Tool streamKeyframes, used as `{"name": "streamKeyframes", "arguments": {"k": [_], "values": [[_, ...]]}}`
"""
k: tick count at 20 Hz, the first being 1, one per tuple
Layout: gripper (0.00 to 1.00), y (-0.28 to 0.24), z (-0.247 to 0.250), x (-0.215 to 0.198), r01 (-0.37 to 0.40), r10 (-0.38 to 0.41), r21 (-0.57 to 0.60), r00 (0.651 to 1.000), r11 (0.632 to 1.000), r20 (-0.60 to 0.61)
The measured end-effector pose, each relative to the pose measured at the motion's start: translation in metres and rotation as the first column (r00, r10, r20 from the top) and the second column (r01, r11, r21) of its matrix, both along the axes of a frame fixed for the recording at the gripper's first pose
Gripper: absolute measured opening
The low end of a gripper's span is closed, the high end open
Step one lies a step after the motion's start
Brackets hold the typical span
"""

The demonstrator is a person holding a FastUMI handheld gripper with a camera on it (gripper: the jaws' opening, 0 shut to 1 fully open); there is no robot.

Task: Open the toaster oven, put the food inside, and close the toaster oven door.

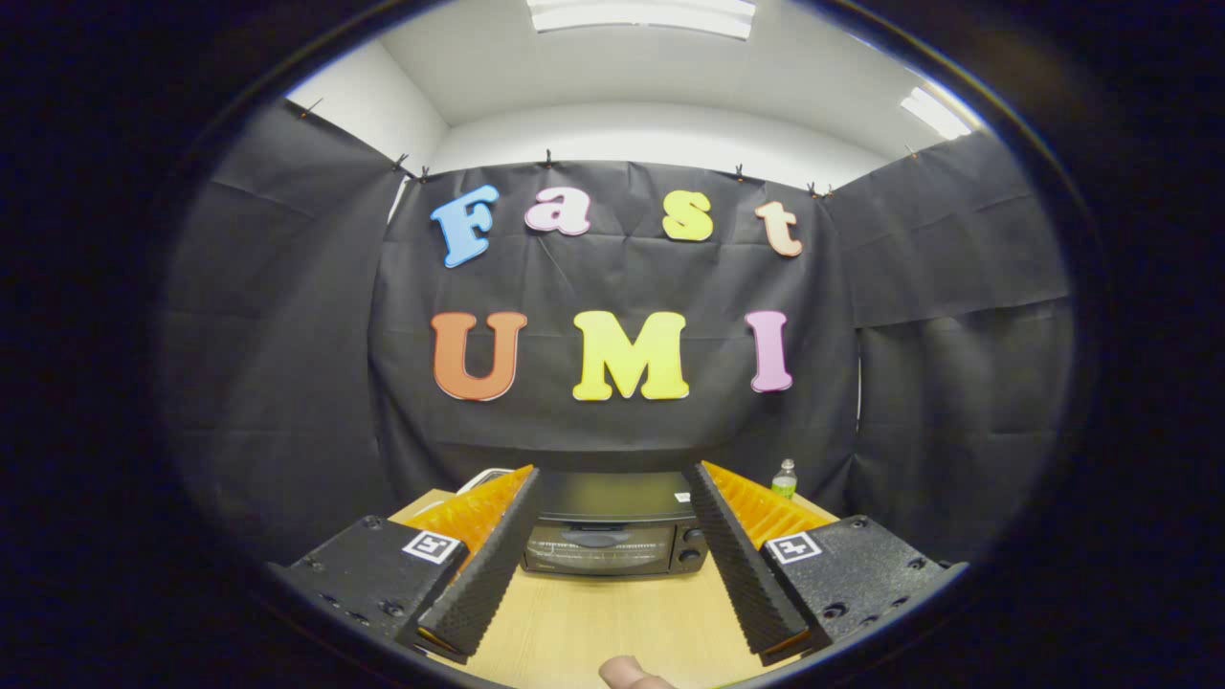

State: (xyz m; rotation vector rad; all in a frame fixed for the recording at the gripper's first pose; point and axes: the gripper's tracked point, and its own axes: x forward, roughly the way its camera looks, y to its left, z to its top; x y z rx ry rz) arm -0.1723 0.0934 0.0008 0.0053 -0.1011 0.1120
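Note:
A black toaster oven (612, 536) stands at the far side of the wooden table (612, 622), against the booth's cloth wall. Its glass door is closed, with a handle along the top and two knobs (691, 545) on its right side. My gripper (611, 478) is open, held well back from the oven and above the table, and the oven shows in the wide gap between the two fingers. Nothing is between the fingers. I see no food on the table from here.
A small plastic bottle with a green label (785, 478) stands behind the oven's right corner. Something white (483, 477) lies on the table left of the oven, partly behind my left finger. A fingertip of the person (627, 675) shows under the gripper.

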Motion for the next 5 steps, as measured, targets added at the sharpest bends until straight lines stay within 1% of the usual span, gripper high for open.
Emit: {"name": "streamKeyframes", "arguments": {"k": [5], "values": [[1.0,-0.0038,-0.0054,-0.0078,-0.003,0.003,0.017,1.0,1.0,-0.005]]}}
